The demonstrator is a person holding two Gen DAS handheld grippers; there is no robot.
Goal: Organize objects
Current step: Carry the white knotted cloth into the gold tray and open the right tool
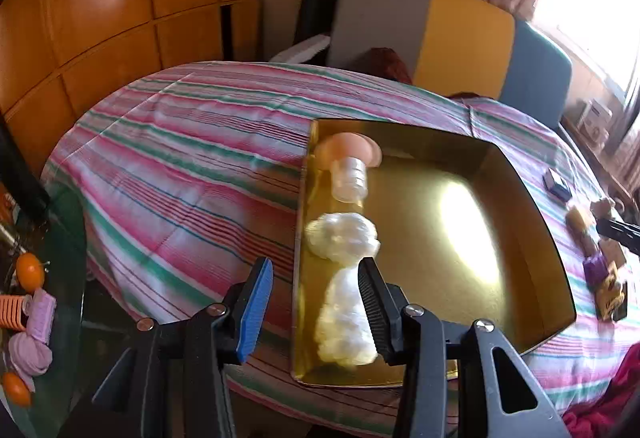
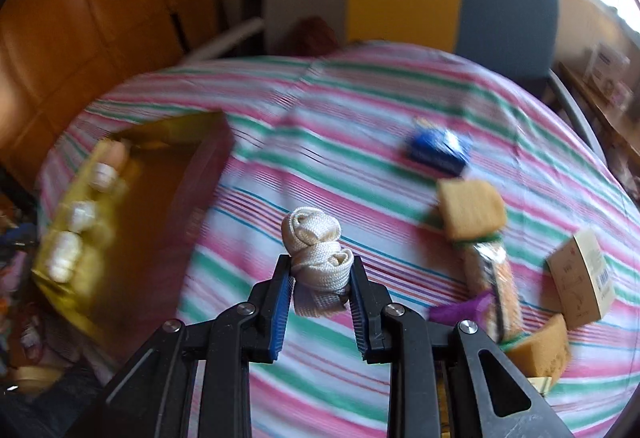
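Tray (image 1: 400,128) found just under and ahead of left tongs (image 1: 316,266). Jaws apart, nothing pinched: one finger outside the tray's left wall, the other inside, above the wads (image 1: 344,238). Could not tell whether that inner finger touched them. Row along the wall ran straight away from those tongs: wads nearest, then a clear bottle (image 1: 352,178) with a pink cap beyond. Rest of the tray floor bare but washed out by glare.

Further right, right tongs (image 2: 318,262) clamped on cord (image 2: 314,238), a knotted white bundle standing up past the fingertips, a loose end hanging below between the jaws. Appeared clear of the cloth, though blur made that hard to judge.

Judged the coming move to turn on this: tray lay left of and slightly ahead of the right tongs, long side running away from them, so a carry leftward over its right wall. Cord already with the right hand; left tongs nearer the tray.

Right of those tongs, well apart: blue box (image 2: 438,148), sponge (image 2: 470,208), carton (image 2: 582,274), all smeared.
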